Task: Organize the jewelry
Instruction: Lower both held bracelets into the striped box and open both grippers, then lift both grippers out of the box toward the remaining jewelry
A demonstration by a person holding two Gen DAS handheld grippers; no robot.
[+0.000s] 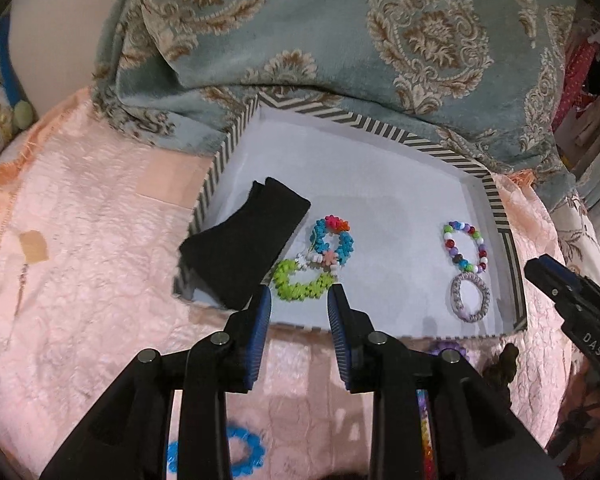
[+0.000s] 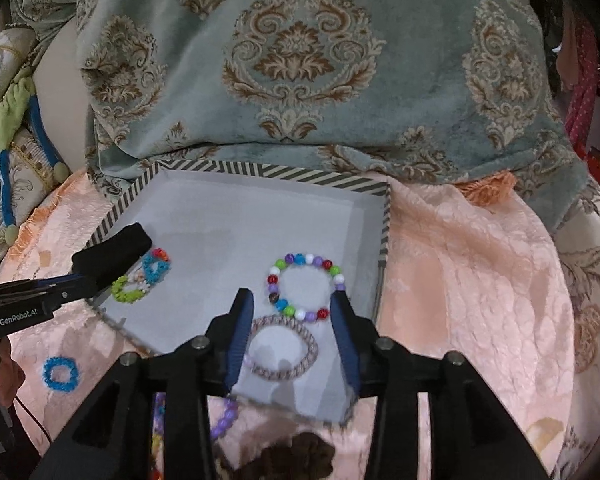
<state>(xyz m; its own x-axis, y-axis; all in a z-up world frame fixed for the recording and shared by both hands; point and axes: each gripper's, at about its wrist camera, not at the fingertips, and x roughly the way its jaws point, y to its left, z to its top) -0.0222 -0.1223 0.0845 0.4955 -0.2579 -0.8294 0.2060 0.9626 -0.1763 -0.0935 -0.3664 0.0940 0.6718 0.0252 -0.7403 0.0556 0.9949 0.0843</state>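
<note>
Resting on a peach bedspread [image 1: 100, 216], a shallow tray [image 1: 236, 136] with a black-and-white striped rim holds the sorted jewelry on its white floor. A black cloth [image 1: 240, 248] drapes over the tray's near-left edge. Just right of it lie a green bracelet [image 1: 300, 284] and a blue bracelet [image 1: 334, 242], touching each other. Near the right rim sit a multicolored bead bracelet [image 2: 302, 286] and, just nearer, a twisted mauve bracelet [image 2: 284, 354]. The far half of the tray floor is bare. The left gripper [image 1: 300, 304] hangs released over the near rim, by the green bracelet, grasping nothing. The right gripper [image 2: 292, 336] is spread wide, empty, straddling the mauve bracelet. A blue scrunchie [image 2: 60, 374] lies outside the tray, on the bedspread to the near left. A patterned teal blanket [image 2: 300, 60] crowds the far rim.
</note>
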